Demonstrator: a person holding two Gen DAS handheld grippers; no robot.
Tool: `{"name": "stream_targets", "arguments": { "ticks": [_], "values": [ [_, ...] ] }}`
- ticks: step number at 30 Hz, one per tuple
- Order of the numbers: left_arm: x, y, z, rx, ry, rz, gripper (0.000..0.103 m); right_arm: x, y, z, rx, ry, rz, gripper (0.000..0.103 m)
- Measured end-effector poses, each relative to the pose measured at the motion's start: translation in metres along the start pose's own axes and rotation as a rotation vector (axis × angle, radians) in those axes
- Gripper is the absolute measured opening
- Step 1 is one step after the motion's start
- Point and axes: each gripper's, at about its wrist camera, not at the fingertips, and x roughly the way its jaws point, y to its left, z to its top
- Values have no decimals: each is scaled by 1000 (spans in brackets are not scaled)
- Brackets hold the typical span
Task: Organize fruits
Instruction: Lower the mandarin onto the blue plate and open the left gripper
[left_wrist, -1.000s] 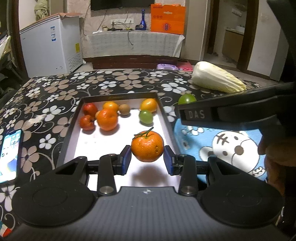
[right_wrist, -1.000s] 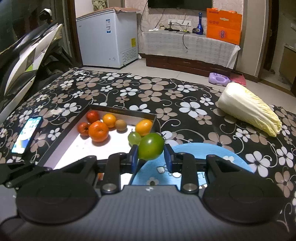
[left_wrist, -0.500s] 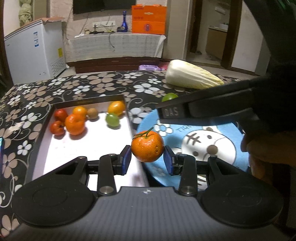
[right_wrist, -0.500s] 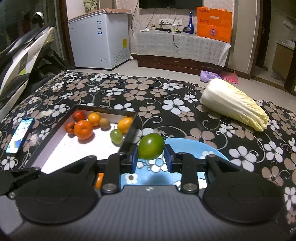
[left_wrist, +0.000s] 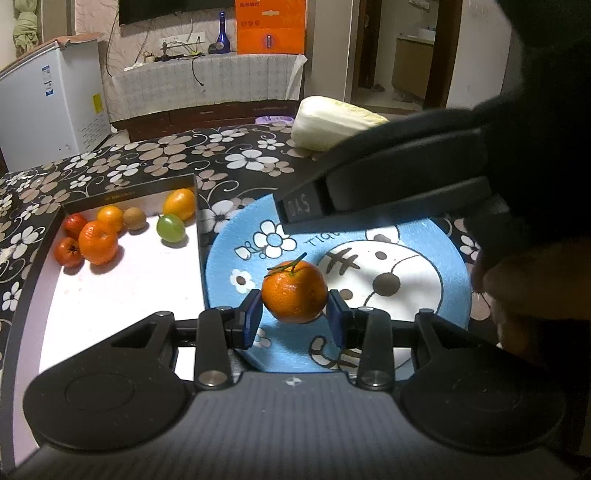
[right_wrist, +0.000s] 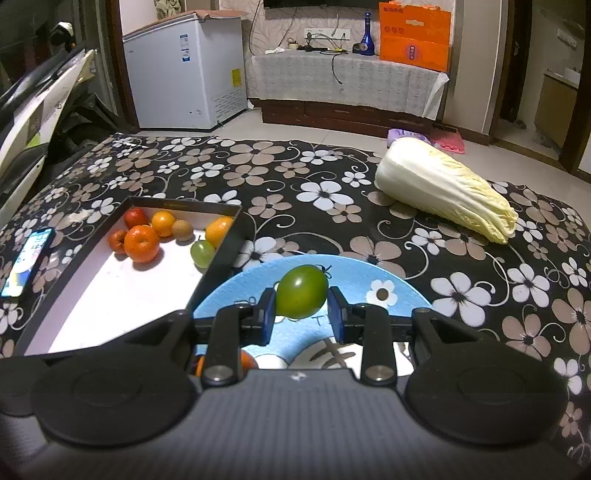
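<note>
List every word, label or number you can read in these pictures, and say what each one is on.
"DAS": on the side of the right gripper, seen from the left wrist.
"TIG...": on the blue mat, the rest hidden.
Too small or blurred to read: stickers on the white freezer, print on the orange box, gold print on the tray wall, phone screen.

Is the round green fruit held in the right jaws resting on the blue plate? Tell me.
No, the round green fruit hangs clamped between the right gripper jaws above the blue plate.

Black flower-patterned tablecloth (right_wrist: 295, 173), bearing a dark-walled fruit tray (right_wrist: 229, 247), round blue cartoon mat (right_wrist: 388, 273) just beside it, napa cabbage (right_wrist: 443, 192), apparently a phone (right_wrist: 27, 262) at the left edge.
</note>
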Motion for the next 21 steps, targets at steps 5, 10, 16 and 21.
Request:
{"name": "stream_targets", "arguments": {
  "ticks": [5, 10, 16, 21],
  "values": [
    [5, -4, -2, 9, 13, 0, 44, -2, -6, -1, 7, 0, -3, 33],
    [9, -6, -4, 12, 26, 4, 44, -3, -11, -3, 12, 2, -4, 33],
    [10, -10, -4, 28, 26, -7, 45, -2, -12, -4, 14, 7, -4, 33],
    [7, -11, -5, 36, 14, -9, 58, -1, -14, -5, 16, 15, -7, 33]
  ]
}}
